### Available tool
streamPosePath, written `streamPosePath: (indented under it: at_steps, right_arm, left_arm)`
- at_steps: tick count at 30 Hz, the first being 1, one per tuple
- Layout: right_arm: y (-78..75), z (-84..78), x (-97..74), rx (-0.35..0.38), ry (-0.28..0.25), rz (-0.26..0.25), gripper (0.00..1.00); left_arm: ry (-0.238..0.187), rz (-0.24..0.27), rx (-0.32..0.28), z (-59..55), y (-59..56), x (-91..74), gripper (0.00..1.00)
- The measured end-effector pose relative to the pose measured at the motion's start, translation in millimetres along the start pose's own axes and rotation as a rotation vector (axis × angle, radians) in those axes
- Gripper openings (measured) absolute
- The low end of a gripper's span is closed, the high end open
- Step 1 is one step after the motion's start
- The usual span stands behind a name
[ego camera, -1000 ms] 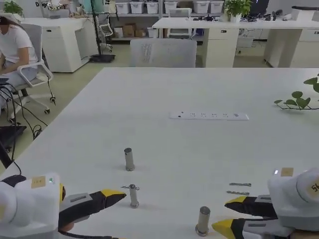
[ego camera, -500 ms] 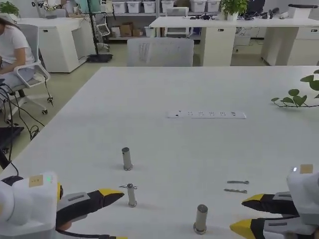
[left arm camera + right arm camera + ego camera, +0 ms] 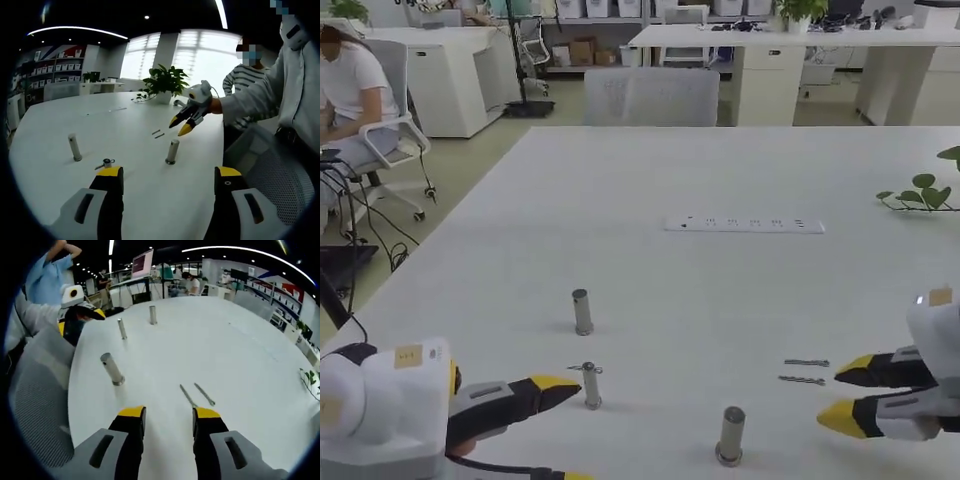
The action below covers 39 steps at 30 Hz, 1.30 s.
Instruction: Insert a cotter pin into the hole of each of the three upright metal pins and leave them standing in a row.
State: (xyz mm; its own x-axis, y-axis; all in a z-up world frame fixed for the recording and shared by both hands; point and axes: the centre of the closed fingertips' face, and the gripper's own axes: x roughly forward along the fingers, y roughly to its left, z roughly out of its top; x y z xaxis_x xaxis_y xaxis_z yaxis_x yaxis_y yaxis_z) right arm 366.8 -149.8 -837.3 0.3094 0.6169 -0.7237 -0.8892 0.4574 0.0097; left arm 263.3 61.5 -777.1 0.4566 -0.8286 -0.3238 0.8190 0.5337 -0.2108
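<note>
Three metal pins (image 3: 582,311) stood upright; one held a cotter pin (image 3: 586,369), two loose cotter pins (image 3: 807,363) lay nearby. The left gripper (image 3: 565,432) and right gripper (image 3: 832,397) both gaped wide, empty.

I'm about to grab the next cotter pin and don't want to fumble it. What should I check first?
1. Right gripper open: ok, jaws apart.
2. Loose cotter pins within reach: ok, two lie flat on the table just ahead of its jaws.
3. Far pin, middle pin and near pin upright: ok.
4. Cotter pins fitted: not ok, the middle pin alone carries one.
5. Left gripper free: ok, open and holding nothing.
</note>
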Motion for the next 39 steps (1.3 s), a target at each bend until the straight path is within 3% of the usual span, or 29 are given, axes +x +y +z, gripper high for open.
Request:
streamPosePath:
  at_steps: [12,16,24,34,39]
  right_arm:
    - [-13.6,4.3,11.7,-0.132,0.132,0.046,0.32]
    - [-12.6,2.9,16.0,-0.191,0.195,0.085,0.23]
    - [-12.8,-4.6,27.1,-0.312,0.308,0.129,0.17]
    - [-9.3,-2.7,36.2,-0.377,0.362,0.177,0.13]
    - [-16.4,-4.4,39.0,-0.405,0.387,0.188,0.1]
  left_arm:
    - [-0.001,0.004,-0.006,-2.9,-1.2,-0.4,0.74]
    - [0.001,0.009,-0.01,-5.1,-0.8,-2.5,0.74]
    - [0.006,0.015,-0.018,-8.1,-0.4,-7.2,0.74]
    - [0.012,0.023,-0.021,-10.1,1.4,-11.3,0.74]
    - [0.007,0.025,-0.022,-8.6,1.9,-12.5,0.74]
